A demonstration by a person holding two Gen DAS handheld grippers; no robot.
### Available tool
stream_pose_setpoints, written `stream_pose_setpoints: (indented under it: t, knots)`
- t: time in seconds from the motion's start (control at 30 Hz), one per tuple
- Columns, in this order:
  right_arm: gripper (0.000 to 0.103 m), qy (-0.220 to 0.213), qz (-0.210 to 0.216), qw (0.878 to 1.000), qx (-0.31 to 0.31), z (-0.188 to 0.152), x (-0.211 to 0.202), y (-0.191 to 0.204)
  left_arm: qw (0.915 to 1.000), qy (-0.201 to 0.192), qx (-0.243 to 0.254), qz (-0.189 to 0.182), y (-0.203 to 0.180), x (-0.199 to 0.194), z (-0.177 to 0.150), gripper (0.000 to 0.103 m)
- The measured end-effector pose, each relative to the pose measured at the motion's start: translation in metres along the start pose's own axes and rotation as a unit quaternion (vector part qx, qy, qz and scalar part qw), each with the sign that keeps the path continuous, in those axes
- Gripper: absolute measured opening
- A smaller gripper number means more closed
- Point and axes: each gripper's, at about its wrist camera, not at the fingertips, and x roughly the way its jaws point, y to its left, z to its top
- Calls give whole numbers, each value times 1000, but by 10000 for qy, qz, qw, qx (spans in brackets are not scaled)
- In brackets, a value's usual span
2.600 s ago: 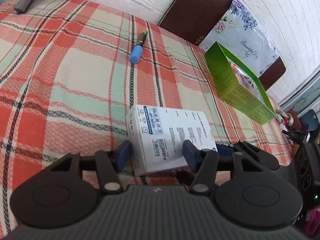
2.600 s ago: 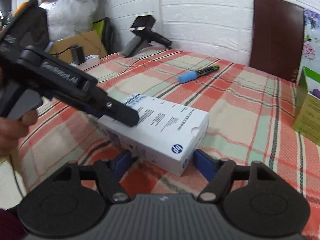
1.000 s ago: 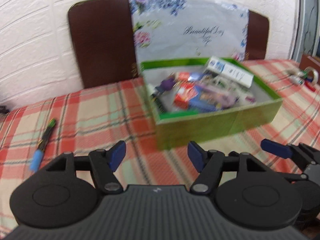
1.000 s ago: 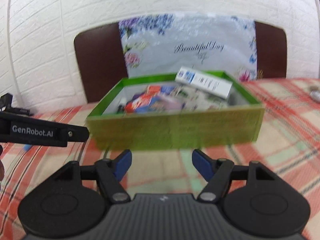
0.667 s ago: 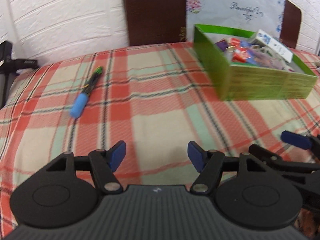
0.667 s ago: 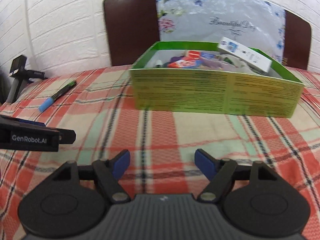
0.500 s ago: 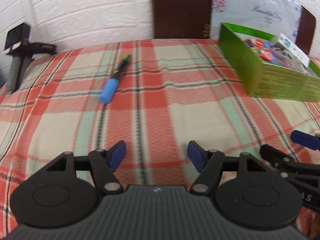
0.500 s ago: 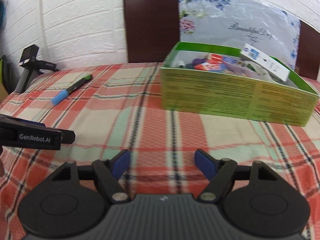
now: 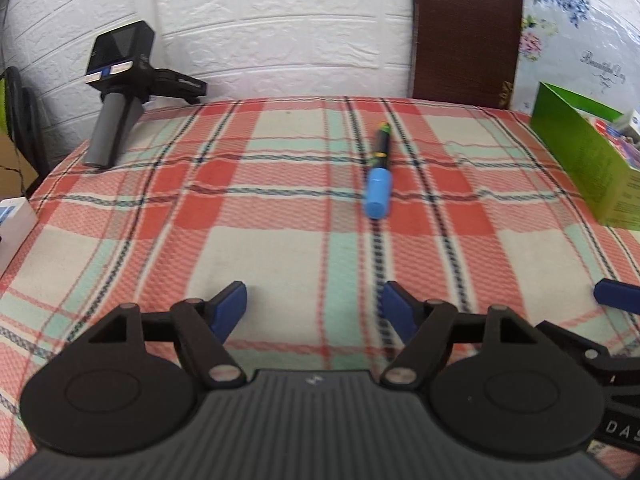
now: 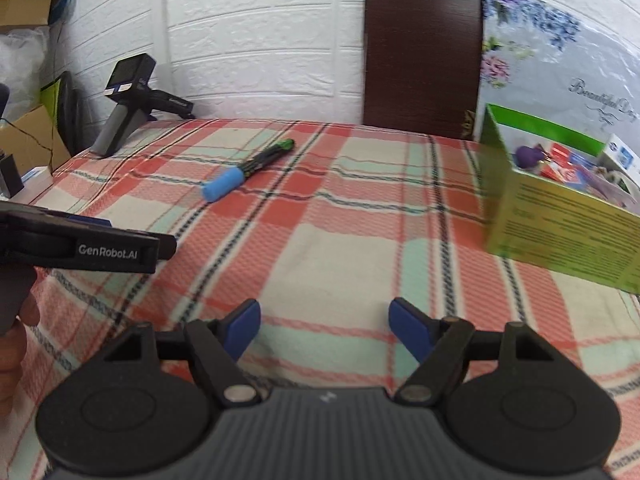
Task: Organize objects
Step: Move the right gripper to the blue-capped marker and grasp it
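Note:
A pen with a thick blue cap and a black and green barrel (image 9: 379,179) lies on the plaid tablecloth (image 9: 280,240), ahead of my left gripper (image 9: 314,312). The pen also shows in the right wrist view (image 10: 244,171), far left of my right gripper (image 10: 324,330). Both grippers are open and empty, low over the cloth. A green box (image 10: 560,224) holding several items, with a white HP box (image 10: 622,160) on top, stands at the right. Its corner shows in the left wrist view (image 9: 580,160).
A spare handheld gripper (image 9: 120,92) stands at the table's back left corner. A dark chair back (image 10: 422,52) and a floral sheet (image 10: 560,60) lean against the white brick wall. Cardboard boxes (image 10: 28,136) sit left of the table.
Both views have swung left, away from the green box and toward the pen. The white HP box, held between both grippers earlier, now lies in the green box. Both grippers stay open.

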Motion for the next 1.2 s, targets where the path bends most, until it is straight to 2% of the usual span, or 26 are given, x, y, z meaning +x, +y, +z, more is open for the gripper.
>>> stream_pose_setpoints:
  t: [0.37,0.53,0.87,1.07,1.2]
  knots:
    - [74,-9,195,9995,-250,11,14,37,9997,-131,-144,125,33,11,5,85]
    - [74,58,285,9994,-162,22,27,44,9993,-133,-328,111,51,19,7,88]
    - [74,8,551,9960,699,57,60,37,9983,-348,-465,31,62,27,4,93]
    - [74,-34,816,9874,1358,78,81,32,9977,-402,-539,-21,64,27,1,93]
    - [74,42,734,9878,1376,89,98,40,9976,-438,-541,-2,63,27,0,94]
